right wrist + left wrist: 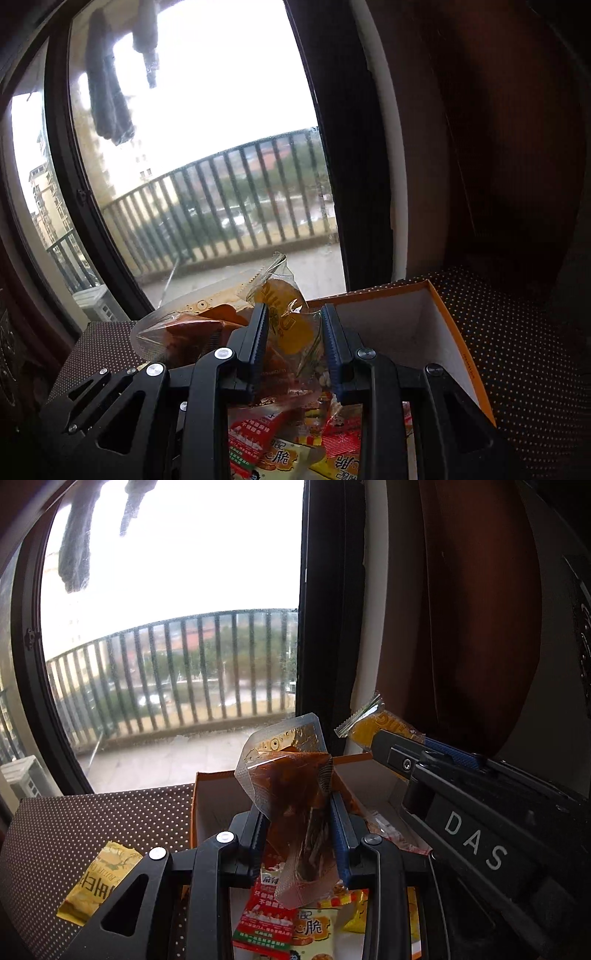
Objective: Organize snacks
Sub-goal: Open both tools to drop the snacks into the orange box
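My left gripper point(297, 808) is shut on a clear pouch of red-brown snack point(291, 775) and holds it above the orange cardboard box point(207, 794). My right gripper point(293, 325) is shut on a small yellow snack packet point(286, 317) above the same box point(458, 332). In the left wrist view the right gripper point(384, 742) enters from the right with the yellow packet point(369, 723) in it. In the right wrist view the clear pouch point(184, 325) shows at left. Several red and yellow snack packs point(280, 923) lie in the box point(295, 454).
The box stands on a dark dotted tabletop point(110, 819). A yellow snack packet point(99, 882) lies on the table left of the box. A large window with a balcony railing point(177, 672) is behind. A brown curtain point(461, 609) hangs at right.
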A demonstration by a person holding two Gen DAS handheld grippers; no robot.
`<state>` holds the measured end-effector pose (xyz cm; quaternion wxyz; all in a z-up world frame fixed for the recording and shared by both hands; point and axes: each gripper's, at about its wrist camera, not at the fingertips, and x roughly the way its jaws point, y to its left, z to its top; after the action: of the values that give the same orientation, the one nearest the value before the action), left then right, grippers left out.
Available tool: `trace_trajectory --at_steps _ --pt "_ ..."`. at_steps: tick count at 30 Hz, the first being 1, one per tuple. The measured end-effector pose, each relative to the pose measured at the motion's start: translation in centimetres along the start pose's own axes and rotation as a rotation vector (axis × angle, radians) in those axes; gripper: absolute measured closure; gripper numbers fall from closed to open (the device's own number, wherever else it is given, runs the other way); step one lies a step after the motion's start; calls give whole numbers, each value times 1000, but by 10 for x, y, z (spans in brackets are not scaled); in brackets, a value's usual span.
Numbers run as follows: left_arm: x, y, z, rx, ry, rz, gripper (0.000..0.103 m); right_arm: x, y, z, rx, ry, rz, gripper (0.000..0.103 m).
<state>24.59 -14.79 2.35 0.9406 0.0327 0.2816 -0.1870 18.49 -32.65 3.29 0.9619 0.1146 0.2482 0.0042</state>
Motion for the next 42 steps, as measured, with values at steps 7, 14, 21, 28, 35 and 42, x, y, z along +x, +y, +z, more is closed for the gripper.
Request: trace_trajectory --at_steps 7,14,21,28,35,42 --pt "41 -2 10 55 72 -45 73 14 -31 0 26 60 -69 71" --pt "89 9 13 63 179 -28 71 42 -61 -4 91 152 -71 71" --pt "107 22 23 67 236 -22 53 64 -78 -7 138 243 -151 67" --pt "108 40 25 64 215 -8 23 59 -71 -3 136 244 -158 34" --pt "102 50 19 79 197 16 19 48 -60 -3 99 247 -180 30" --pt "53 30 -1 83 161 40 16 40 -42 -3 49 243 -151 30"
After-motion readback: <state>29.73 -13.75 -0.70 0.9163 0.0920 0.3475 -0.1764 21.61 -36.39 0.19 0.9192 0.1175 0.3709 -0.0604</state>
